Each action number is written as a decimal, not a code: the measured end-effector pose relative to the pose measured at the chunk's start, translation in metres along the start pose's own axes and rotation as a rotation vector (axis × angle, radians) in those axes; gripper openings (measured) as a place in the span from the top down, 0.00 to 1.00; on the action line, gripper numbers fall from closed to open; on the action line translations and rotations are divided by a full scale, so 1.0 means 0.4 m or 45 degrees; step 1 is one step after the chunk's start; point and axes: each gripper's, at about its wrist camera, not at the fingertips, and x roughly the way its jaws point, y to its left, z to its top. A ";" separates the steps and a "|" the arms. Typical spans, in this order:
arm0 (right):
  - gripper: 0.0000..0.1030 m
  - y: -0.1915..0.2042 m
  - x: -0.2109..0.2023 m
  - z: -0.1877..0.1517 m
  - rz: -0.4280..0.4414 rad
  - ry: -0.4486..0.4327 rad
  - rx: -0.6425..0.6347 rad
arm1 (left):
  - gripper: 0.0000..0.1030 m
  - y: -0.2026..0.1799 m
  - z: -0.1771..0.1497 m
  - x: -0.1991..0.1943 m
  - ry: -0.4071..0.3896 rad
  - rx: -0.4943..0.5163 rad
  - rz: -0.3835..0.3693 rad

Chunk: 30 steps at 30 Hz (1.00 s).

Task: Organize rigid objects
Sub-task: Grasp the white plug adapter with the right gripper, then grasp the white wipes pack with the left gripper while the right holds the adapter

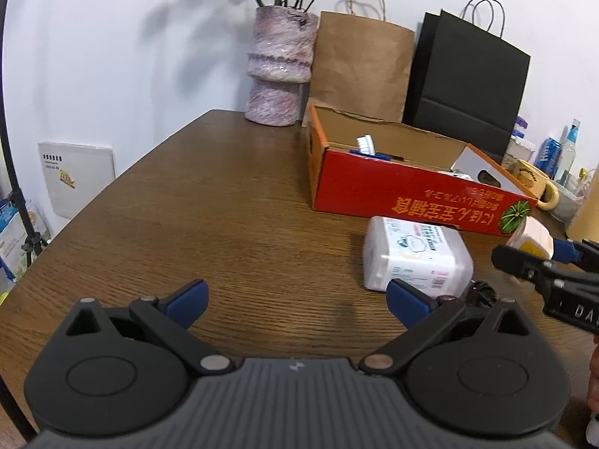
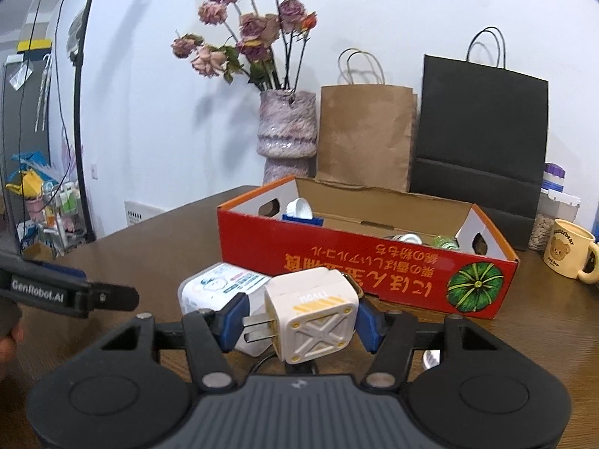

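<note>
My right gripper point(image 2: 301, 321) is shut on a white cube-shaped charger plug point(image 2: 312, 312), its prongs against the left blue pad, held just above the table. The same charger plug point(image 1: 529, 241) and right gripper point(image 1: 524, 252) show at the right edge of the left wrist view. Behind it lies a white plastic box of cotton swabs point(image 2: 221, 288) point(image 1: 415, 258) on the wood. A red cardboard box point(image 2: 359, 258) point(image 1: 408, 187) stands open beyond, holding several small items. My left gripper point(image 1: 297, 299) hovers open over bare table, nothing between its blue pads.
A mottled pink vase point(image 2: 286, 131) with dried roses, a brown paper bag point(image 2: 365, 134) and a black paper bag point(image 2: 483, 131) line the wall. A yellow bear mug point(image 2: 571, 254) stands right of the red box. A black cable point(image 1: 483, 292) lies by the swab box.
</note>
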 end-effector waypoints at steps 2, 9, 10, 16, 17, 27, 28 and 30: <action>0.43 -0.013 -0.006 0.005 -0.005 -0.014 0.019 | 0.00 -0.011 0.003 -0.003 -0.013 0.008 -0.007; 0.43 -0.072 -0.023 0.011 -0.047 -0.036 0.069 | 0.00 -0.090 0.022 0.009 -0.001 0.075 -0.061; 0.43 -0.081 -0.024 0.010 -0.055 -0.035 0.077 | 0.00 -0.103 0.026 0.014 0.007 0.090 -0.069; 0.43 -0.133 -0.033 0.004 -0.088 -0.034 0.109 | 0.00 -0.185 0.051 0.045 0.022 0.152 -0.134; 0.43 -0.138 -0.035 0.003 -0.091 -0.036 0.109 | 0.00 -0.201 0.055 0.053 0.024 0.159 -0.139; 0.43 -0.197 -0.052 -0.007 -0.117 -0.041 0.113 | 0.00 -0.254 0.077 0.148 0.091 0.159 -0.046; 0.43 -0.204 -0.052 -0.009 -0.123 -0.038 0.115 | 0.00 -0.255 0.077 0.157 0.099 0.149 -0.037; 0.43 -0.214 -0.052 -0.011 -0.133 -0.033 0.121 | 0.00 -0.256 0.071 0.176 0.118 0.135 -0.031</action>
